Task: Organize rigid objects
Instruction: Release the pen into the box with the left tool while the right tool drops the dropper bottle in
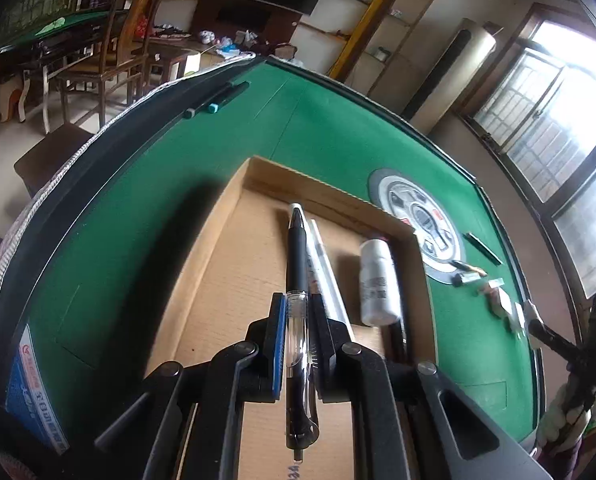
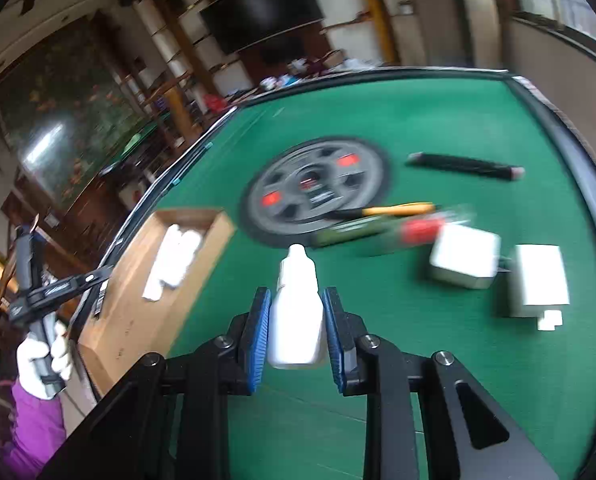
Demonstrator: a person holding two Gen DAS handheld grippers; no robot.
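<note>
We've got the left claw [image 1: 298, 344] clamped on a black, clear-barrelled pen [image 1: 297, 280] over the cardboard tray [image 1: 218, 240], right claw [image 2: 296, 320] squeezing a small white dropper bottle [image 2: 297, 312] above the green tabletop [image 2: 438, 360].

Matt green felt covers the table [image 1: 146, 216], where a shallow tray [image 1: 218, 264] of plain brown corrugated cardboard sits. A pen [image 1: 298, 280] pairs matt black rubber with glossy clear plastic; a small bottle [image 2: 297, 312] is smooth white plastic. Ribbed blue rubber pads [image 2: 258, 332] line matt black jaws with bright metal pins.
</note>
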